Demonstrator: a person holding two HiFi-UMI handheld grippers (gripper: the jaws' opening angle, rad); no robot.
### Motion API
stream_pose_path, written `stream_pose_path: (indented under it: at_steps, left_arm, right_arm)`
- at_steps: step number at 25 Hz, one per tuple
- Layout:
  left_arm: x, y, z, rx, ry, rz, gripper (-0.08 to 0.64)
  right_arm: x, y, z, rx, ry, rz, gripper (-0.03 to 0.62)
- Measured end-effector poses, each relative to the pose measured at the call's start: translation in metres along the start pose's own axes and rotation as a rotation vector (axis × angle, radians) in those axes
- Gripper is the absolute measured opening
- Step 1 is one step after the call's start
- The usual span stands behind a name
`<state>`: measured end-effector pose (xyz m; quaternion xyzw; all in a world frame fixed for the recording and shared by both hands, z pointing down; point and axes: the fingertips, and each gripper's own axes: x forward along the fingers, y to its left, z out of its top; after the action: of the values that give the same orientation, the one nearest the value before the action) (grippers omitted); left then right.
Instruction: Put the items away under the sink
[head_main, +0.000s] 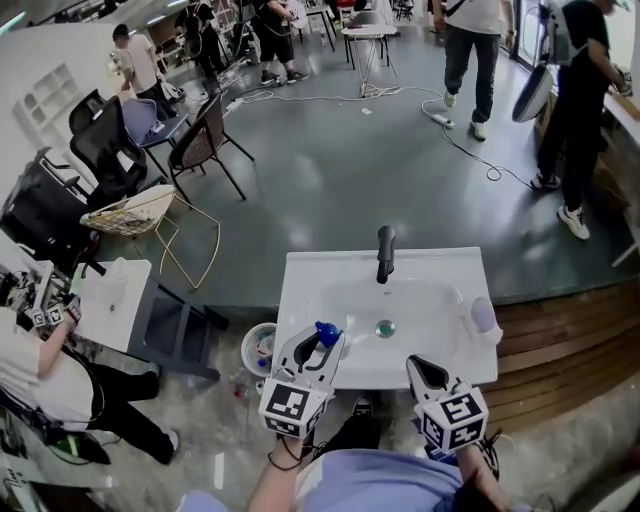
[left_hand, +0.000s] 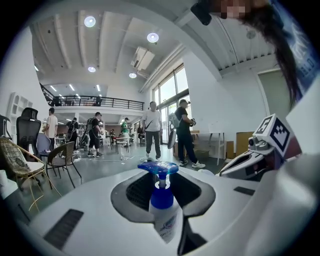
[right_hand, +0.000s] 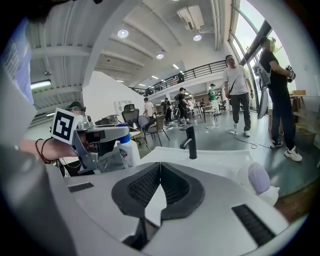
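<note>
Currently the left claw (head_main: 320, 343) is clamped on a blue-pump bottle (left_hand: 164, 212), held upright over the front-left edge of the sink (head_main: 300, 268). The right claw (right_hand: 159, 168) has its tips pressed together, empty, at the front-right edge. A lilac-topped container (head_main: 484, 314) stands on the right rim. Open floor (head_main: 330, 170) lies beyond the sink.

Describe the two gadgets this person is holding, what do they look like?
Both the left gripper and right gripper are smooth white shells with two jaws lined by black ribbed pads. Each carries a cube printed with black-and-white square markers. The person wears a pale blue top and a dark band on the left wrist.
</note>
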<state>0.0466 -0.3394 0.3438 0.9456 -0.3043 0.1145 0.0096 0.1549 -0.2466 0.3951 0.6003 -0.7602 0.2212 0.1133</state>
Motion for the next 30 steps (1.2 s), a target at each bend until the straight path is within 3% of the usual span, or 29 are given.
stream_pose_path:
  at_steps: [19,30]
  left_arm:
    - [-0.12,-0.09,-0.026,-0.027,0.018,0.103,0.098]
    - [-0.173,-0.134,-0.038,-0.047,0.036,0.139,0.098]
  right_arm:
    - [-0.089,0.052,-0.05,-0.048,-0.045,0.101,0.017]
    - [-0.141,0.076,-0.09,-0.043,-0.042,0.118,0.017]
